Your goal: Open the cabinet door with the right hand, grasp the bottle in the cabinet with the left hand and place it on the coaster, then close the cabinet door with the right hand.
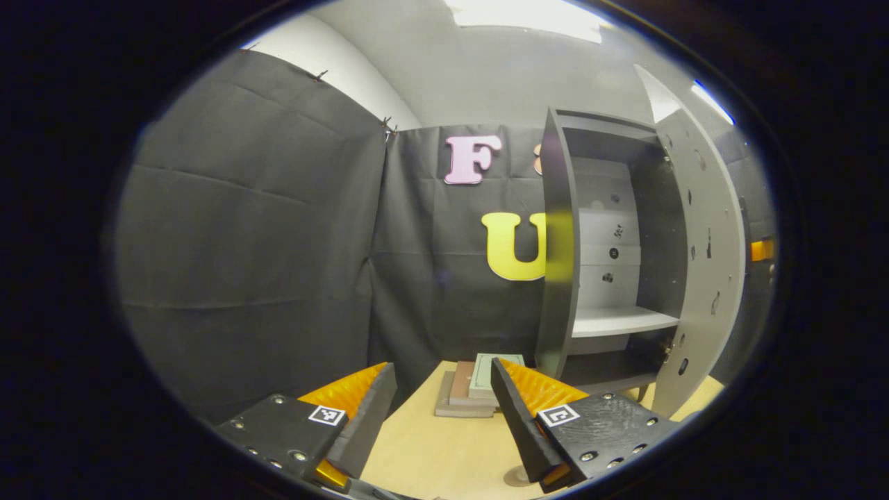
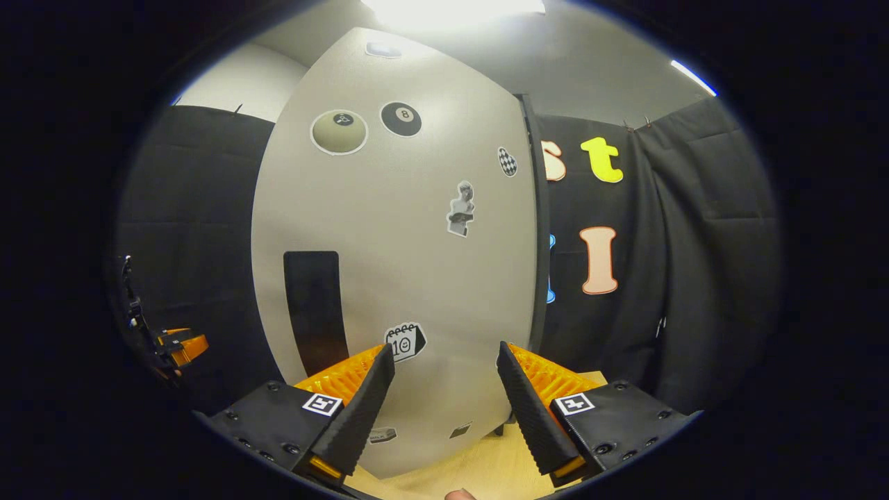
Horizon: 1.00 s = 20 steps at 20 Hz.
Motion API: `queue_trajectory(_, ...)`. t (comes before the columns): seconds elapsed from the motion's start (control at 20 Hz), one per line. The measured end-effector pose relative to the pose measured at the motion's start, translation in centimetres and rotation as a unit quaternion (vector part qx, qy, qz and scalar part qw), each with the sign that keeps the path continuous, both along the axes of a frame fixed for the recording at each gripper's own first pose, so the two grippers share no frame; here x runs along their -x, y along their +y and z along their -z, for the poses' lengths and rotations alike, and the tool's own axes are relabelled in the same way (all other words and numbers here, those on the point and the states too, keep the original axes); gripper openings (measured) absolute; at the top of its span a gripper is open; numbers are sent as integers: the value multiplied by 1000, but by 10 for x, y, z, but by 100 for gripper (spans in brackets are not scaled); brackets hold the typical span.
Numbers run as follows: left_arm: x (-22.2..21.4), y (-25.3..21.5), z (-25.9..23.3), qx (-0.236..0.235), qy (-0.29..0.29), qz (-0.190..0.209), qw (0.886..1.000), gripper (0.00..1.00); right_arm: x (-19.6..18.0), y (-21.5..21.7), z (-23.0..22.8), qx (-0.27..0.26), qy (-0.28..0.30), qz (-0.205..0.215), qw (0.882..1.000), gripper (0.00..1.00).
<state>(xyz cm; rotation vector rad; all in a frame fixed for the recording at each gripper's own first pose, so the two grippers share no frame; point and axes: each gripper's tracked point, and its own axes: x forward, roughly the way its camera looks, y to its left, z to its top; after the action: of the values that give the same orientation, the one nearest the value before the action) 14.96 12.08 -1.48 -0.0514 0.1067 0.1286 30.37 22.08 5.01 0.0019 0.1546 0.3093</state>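
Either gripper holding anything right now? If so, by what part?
Nothing held. Left gripper and right gripper both stand open with empty gaps; the cabinet door is open.

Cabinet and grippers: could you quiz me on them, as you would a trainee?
1. True or false: the cabinet door stands open.
2. What lies on the table just left of the cabinet? A: a stack of flat slabs. B: a cup. C: a plate.
3. Which holds something, the left gripper or the right gripper?

Key: 1 true. 2 A. 3 neither; both are open and empty.
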Motion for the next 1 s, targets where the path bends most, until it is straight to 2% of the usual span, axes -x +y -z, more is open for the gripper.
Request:
queue_trajectory(0.75,15,35,2,-22,5,-18,1000,82,-75,73,15,-32,-15,7,999,95)
queue_trajectory(0.8,16,35,2,-23,4,-18,1000,82,-81,76,16,-34,-13,8,999,92)
queue_trajectory(0.85,17,37,2,-23,3,-20,1000,82,-84,77,15,-37,-16,11,999,95)
queue_trajectory(0.9,15,38,3,-23,3,-21,1000,82,-90,76,14,-38,-20,20,999,92)
queue_trajectory(1.0,15,38,5,-20,6,-19,1000,82,-100,80,18,-48,-18,23,998,96)
